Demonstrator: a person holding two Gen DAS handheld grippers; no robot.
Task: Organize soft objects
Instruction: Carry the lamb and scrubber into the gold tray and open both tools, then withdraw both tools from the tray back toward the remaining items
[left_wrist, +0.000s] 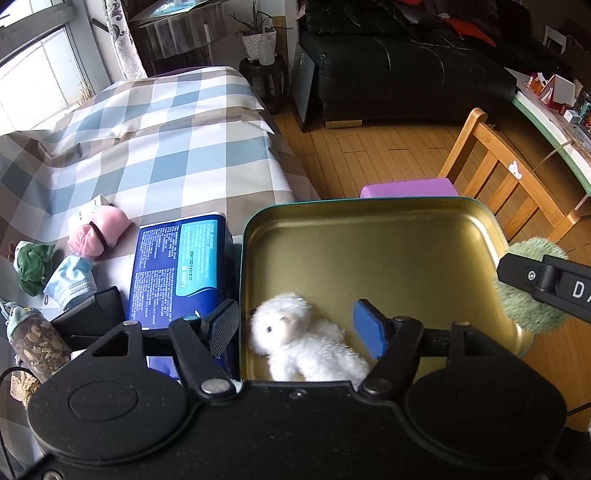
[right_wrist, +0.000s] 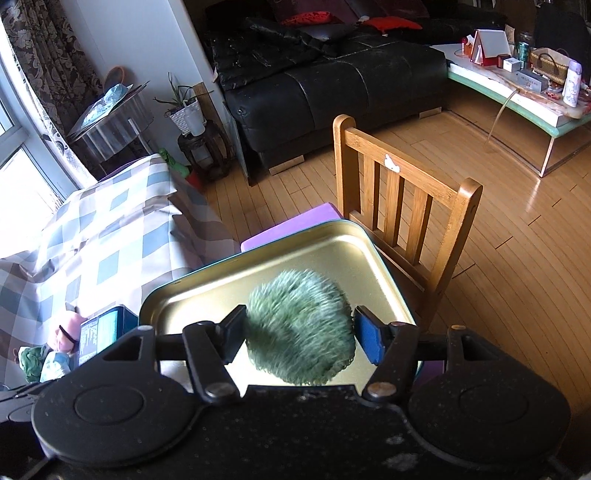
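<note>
The white plush (left_wrist: 303, 336) lies in the gold tin (left_wrist: 369, 236), loose between the left gripper's (left_wrist: 295, 328) part-open jaws. It looks light, squashy and unbreakable; the body is the place to pinch. The green plush (right_wrist: 299, 328) fills the right gripper (right_wrist: 299, 332), whose pads sit against its fur above the tin (right_wrist: 332, 251). More soft things wait on the checked cloth (left_wrist: 166, 147).

We saw that both the left gripper (left_wrist: 297, 328) and the right gripper (right_wrist: 299, 338) were matte black, speckled plastic with round caps, silver rivets, one ribbed black pad and one blue pad. White lettering marked the right one.
</note>
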